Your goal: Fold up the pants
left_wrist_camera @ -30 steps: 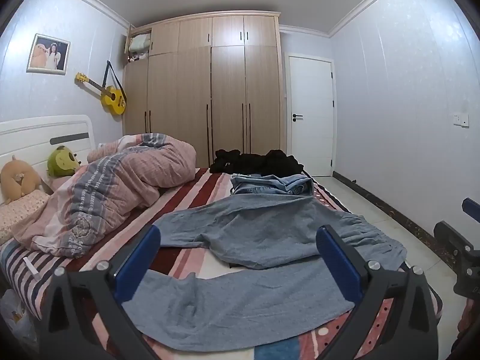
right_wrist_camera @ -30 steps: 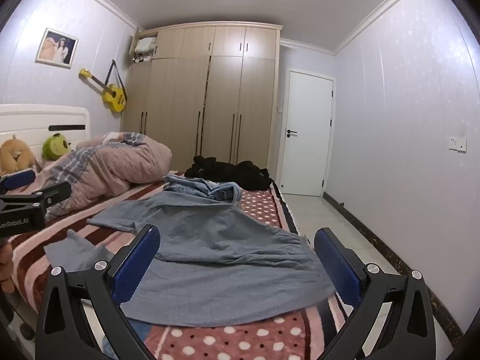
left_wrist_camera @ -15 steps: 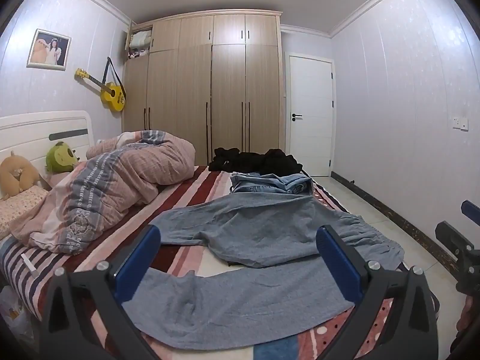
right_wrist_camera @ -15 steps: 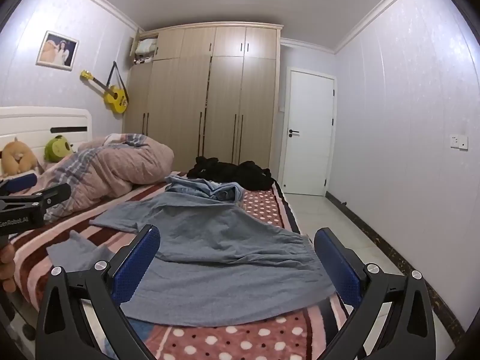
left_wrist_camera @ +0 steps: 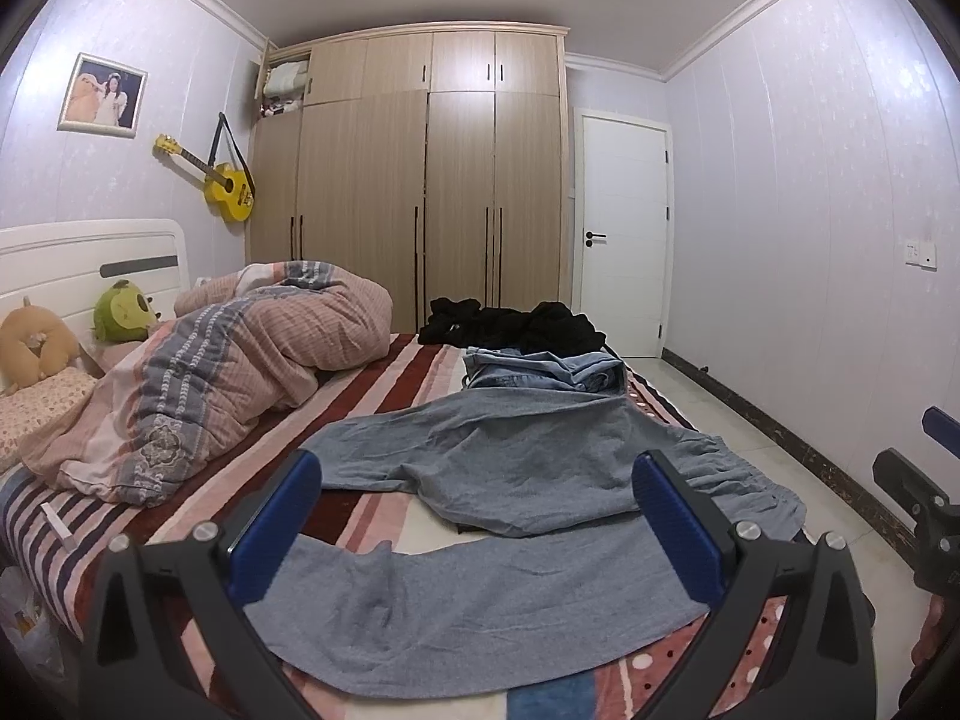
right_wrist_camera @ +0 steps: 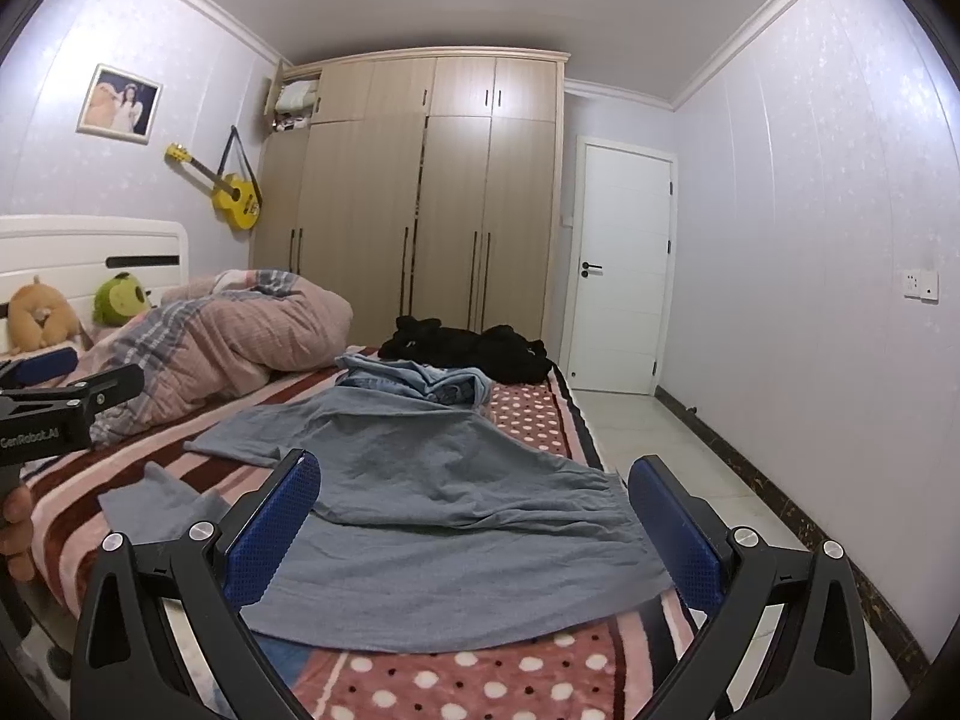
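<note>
Both hand-held grippers, left (left_wrist_camera: 477,516) and right (right_wrist_camera: 474,513), hover wide open and empty at the bed's (left_wrist_camera: 372,384) near edge. The grey pants (left_wrist_camera: 480,588) lie splayed just beyond, legs running leftward, waistband (right_wrist_camera: 606,516) nearest the right gripper.

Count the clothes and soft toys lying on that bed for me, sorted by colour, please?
Grey-blue: 1, the pants spread across the bed.
Denim blue: 1, a crumpled garment behind them.
Black: 1, a heap of clothing; I cannot tell how many pieces.
Green: 1, a plush toy.
Tan: 1, a plush toy.
Total: 5
</note>
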`<state>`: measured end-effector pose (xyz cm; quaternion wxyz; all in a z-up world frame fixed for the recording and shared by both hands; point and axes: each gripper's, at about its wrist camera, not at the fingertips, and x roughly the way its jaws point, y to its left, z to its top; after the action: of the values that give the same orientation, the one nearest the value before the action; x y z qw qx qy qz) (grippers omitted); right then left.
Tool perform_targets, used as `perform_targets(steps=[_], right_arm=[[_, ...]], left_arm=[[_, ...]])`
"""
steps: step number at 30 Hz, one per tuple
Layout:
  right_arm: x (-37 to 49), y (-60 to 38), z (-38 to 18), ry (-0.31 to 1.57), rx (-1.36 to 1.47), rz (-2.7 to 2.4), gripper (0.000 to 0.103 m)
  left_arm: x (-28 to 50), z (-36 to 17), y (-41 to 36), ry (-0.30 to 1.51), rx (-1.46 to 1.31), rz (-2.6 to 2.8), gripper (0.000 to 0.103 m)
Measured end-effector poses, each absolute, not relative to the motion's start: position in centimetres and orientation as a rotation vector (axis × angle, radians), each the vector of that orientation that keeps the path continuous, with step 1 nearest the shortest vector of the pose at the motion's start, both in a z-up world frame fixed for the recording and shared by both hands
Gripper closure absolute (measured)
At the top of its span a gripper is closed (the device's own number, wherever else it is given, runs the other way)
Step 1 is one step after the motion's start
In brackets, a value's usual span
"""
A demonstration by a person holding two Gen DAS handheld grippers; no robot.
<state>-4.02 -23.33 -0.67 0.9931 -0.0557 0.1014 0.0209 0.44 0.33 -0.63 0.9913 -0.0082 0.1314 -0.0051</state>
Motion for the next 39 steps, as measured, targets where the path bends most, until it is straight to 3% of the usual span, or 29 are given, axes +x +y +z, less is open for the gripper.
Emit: perform_targets(steps=[39], right_arm=[[-4.79, -23.19, -0.64, 0.214, -0.114, 0.061, 0.0]], left_arm=[[0.5, -1.26, 0.57, 0.282, -0.025, -0.017, 0.001]])
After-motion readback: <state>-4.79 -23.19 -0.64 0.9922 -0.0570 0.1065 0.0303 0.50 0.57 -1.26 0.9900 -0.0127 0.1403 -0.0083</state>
